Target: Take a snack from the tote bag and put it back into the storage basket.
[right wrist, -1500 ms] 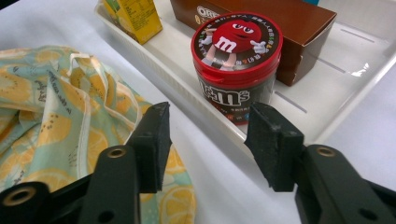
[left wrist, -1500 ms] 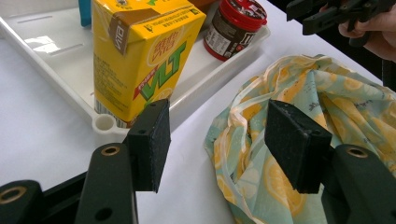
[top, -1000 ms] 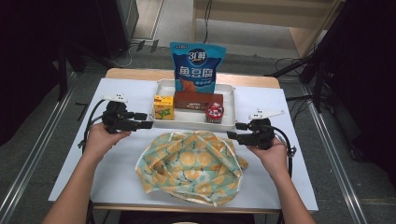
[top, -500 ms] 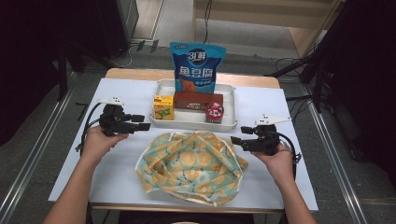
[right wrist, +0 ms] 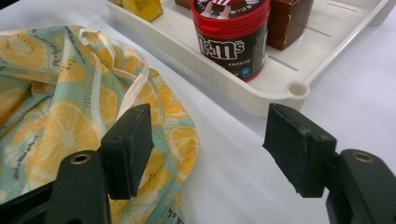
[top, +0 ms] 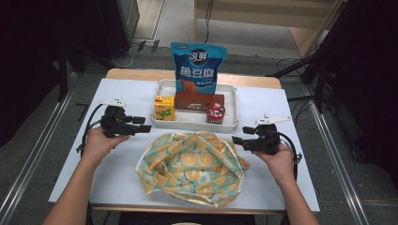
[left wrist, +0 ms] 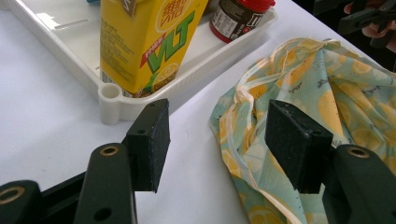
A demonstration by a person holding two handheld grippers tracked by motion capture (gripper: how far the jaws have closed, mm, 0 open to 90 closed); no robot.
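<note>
- Cloth bag (top: pixel 190 166) is lying flat and crumpled on the white table cover (top: pixel 70 164), directly between the two tongs, nearer the person than the tray.
- Bag print: pale teal ground, orange and lemon slices all over, some green kiwi slices mixed in. Cream binding is running along the edges, with a loose cream strap loop near the rim.
- Fabric is looking thin and soft, lots of folds; outline is roughly round with wavy edges.
- Left gripper (top: pixel 146 127) is sitting just off the bag's left upper edge, jaws pointing inward toward the bag. Jaws are standing spread, nothing between the pads; in the left gripper view the bag's rim (left wrist: pixel 299 93) is showing beyond and under the right-hand pad, not pinched.
- Right gripper (top: pixel 237 139) is sitting at the bag's right upper edge, jaws pointing inward. Jaws have just been opening and are standing wide, with nothing gripped; bare table is showing in the gap.
- In the right gripper view the bag (right wrist: pixel 60 93) is lying behind and below the left-hand pad; can't tell if that pad is brushing the fabric.
- White tray (top: pixel 192 125) is sitting just beyond both tongs, close to the bag's far edge without clearly touching.
- In the tray: yellow lemon tea carton (top: pixel 164 108) nearest the left gripper, red-lidded candy tub (top: pixel 216 112) nearest the right gripper, brown box (top: pixel 193 101) between them, blue snack pouch (top: pixel 198 68) standing upright behind.
</note>
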